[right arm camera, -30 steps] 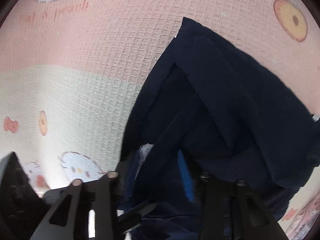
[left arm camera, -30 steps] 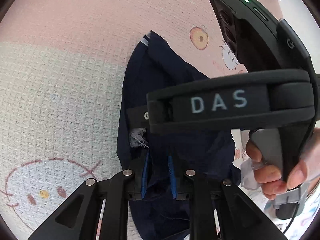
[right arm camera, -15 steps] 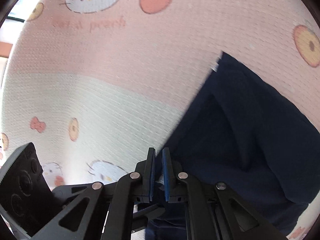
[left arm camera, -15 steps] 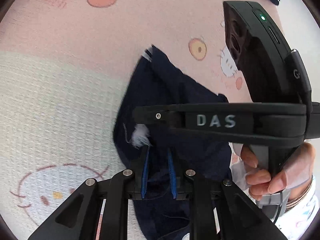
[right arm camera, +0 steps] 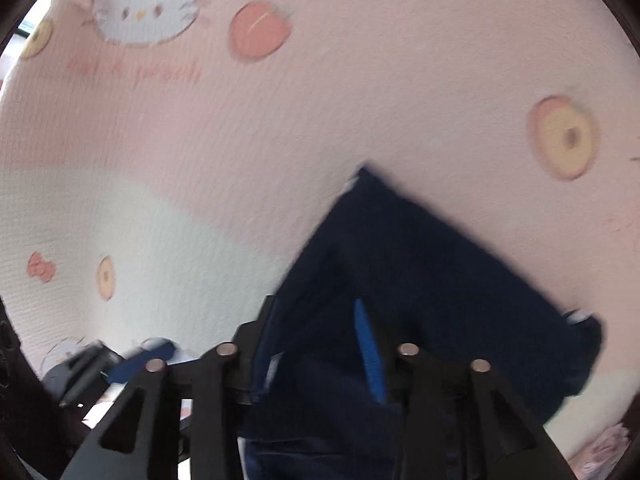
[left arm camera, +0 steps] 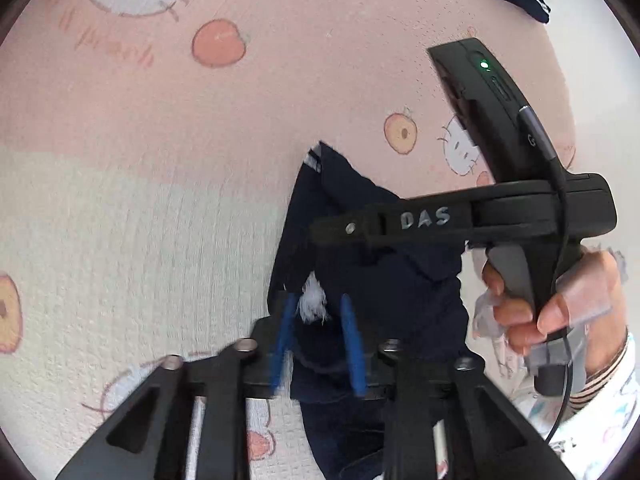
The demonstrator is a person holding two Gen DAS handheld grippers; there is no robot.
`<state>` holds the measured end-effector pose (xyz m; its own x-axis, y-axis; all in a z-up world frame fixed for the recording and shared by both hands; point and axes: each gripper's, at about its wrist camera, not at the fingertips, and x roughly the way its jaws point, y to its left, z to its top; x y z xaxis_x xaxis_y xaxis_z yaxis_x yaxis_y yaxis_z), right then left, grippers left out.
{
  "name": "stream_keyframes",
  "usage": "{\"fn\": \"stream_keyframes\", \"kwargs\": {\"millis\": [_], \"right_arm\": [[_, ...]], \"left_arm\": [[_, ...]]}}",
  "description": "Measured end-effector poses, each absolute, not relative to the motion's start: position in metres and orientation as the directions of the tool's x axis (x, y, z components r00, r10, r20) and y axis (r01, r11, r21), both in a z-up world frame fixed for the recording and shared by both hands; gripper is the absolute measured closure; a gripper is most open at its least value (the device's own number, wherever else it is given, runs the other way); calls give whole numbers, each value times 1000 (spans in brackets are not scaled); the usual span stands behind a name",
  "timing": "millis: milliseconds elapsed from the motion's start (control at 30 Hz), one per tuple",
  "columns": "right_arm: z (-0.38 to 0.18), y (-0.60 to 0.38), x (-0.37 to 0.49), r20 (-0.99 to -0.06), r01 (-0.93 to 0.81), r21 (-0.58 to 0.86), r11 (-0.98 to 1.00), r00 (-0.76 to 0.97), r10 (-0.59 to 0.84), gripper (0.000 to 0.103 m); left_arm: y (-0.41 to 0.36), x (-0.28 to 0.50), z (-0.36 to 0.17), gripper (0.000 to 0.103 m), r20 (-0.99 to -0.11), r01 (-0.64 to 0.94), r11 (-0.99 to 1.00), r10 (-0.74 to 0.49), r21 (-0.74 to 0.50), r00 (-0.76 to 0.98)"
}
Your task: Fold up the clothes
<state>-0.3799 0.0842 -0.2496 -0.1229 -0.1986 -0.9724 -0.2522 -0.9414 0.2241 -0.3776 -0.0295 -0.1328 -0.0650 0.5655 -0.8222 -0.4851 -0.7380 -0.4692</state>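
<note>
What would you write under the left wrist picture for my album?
Left gripper, jaws just opened, over a navy garment on a pink cartoon blanket.

- We see one dark navy garment [left arm camera: 384, 280], folded into a compact bundle with one pointed corner aimed away from us.
- It lies on a pink and cream cartoon-print blanket [left arm camera: 160, 160].
- We note a white frayed tag [left arm camera: 314, 306] near its close edge and pale striping at the far corner.
</note>
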Motion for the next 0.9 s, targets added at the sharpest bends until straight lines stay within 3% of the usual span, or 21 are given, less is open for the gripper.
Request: {"fn": "stream_keyframes", "kwargs": {"millis": [33,67,233,333,533,900], "right_arm": [[-247,89,-381,-974,-258,211,-943,-133,-181,64],[-247,96,-381,-971,-274,226,-935,-135,-195,63],[-258,102,-383,-971,-283,237,-930,-106,-215,58],[-257,104,-400,-984,-203,171,-964,-93,-155,58],[-267,94,-408,-994,-99,30,-995,-109,-19,58],[-294,63,-386,-994,-87,69,-994,-91,-61,58]], "left_arm": [[-25,-379,-132,45,-839,-484,-758,537,-437,-83],[-19,-380,-131,45,-853,-487,-772,513,-408,-96],[-17,-373,-125,45,-870,-536,-749,491,-390,-54],[41,-394,-145,45,-872,-564,-734,488,-379,-49],[37,-386,-144,45,-880,-594,-721,473,-358,-44],[38,-388,-160,45,-874,-578,-719,486,-387,-20]]}}
